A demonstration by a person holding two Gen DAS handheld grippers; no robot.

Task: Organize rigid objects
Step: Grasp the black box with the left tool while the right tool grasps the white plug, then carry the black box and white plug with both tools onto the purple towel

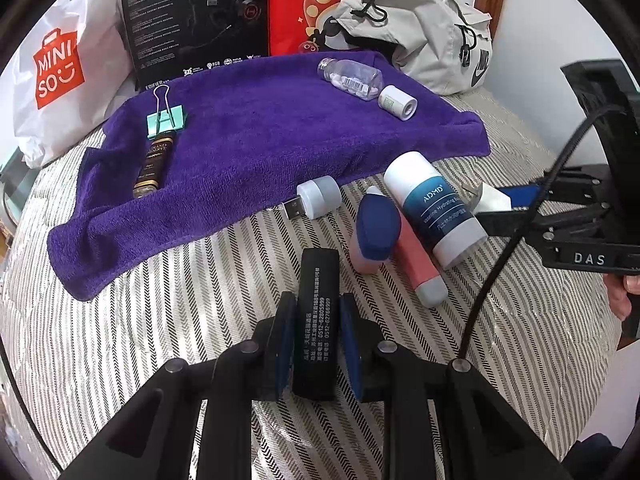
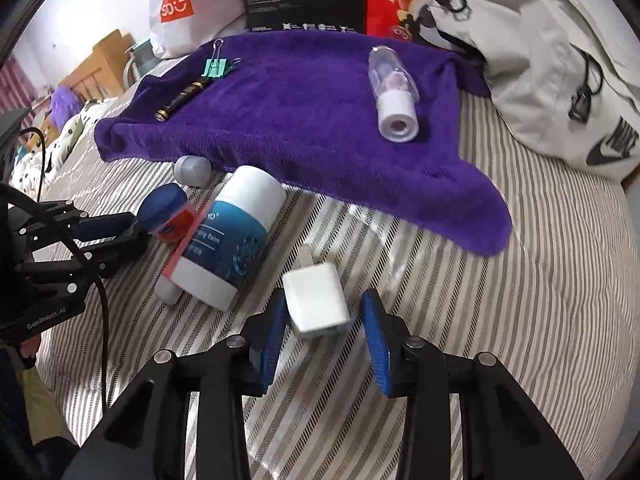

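Note:
My left gripper [image 1: 316, 298] is shut on a black box with white print [image 1: 316, 280], low over the striped bedding. My right gripper [image 2: 325, 294] stands open around a white charger [image 2: 318, 304] that lies on the bed; its right pad is clear of it. Between the two lie a white and blue balm stick [image 1: 434, 208], a pink tube [image 1: 420, 264], a blue-capped jar [image 1: 376, 228] and a USB light [image 1: 316, 198]. On the purple towel [image 1: 260, 140] rest a green binder clip [image 1: 166, 118], a dark gold tube [image 1: 154, 164], a clear pill bottle [image 1: 352, 78] and a small white bottle [image 1: 397, 102].
A grey backpack [image 2: 552, 64] sits at the towel's far right. A white shopping bag [image 1: 60, 76], a black headphone box [image 1: 196, 16] and a red bag [image 1: 320, 0] stand behind the towel. Striped bedding [image 2: 520, 300] stretches to the right of the charger.

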